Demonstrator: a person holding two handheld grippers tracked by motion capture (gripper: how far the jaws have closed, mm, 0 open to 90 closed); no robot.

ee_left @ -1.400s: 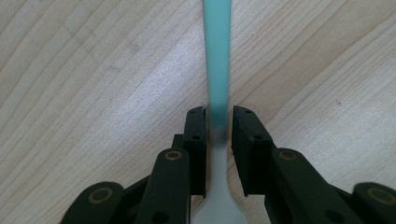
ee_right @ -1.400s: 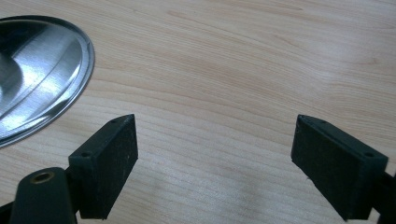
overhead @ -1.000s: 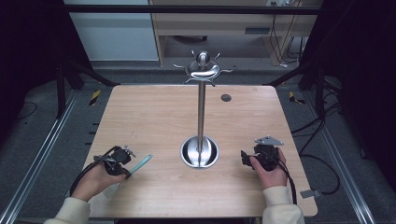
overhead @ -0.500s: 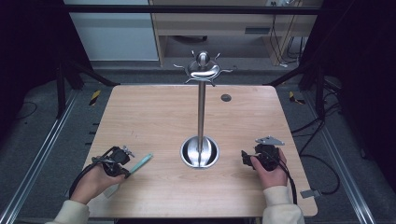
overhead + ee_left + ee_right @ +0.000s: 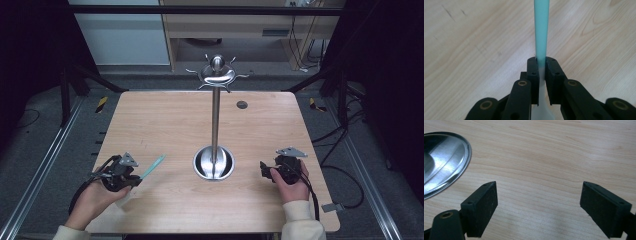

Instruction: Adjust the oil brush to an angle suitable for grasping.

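- The spatula (image 5: pixel 151 167) is a slim thing with a teal handle and a whitish blade end, held over the near-left part of the wooden table (image 5: pixel 165 120).
- Its long axis runs slantwise in the high view: the teal handle tip points away from the person and toward the stand, and the pale blade end lies back by the hand.
- In the left gripper view the spatula (image 5: pixel 541 32) runs straight out along the line of the jaws, and the handle's far end passes out of the top of the picture.
- The left gripper (image 5: pixel 131 176) is clamped on it; both pads press the handle just where teal turns to white.
- The right gripper (image 5: pixel 264 171) sits at the near-right of the table, its jaws wide apart with bare wood between them.
- The metal stand (image 5: pixel 215 120) rises from a round base (image 5: pixel 444 162) between the two grippers, well apart from the spatula.
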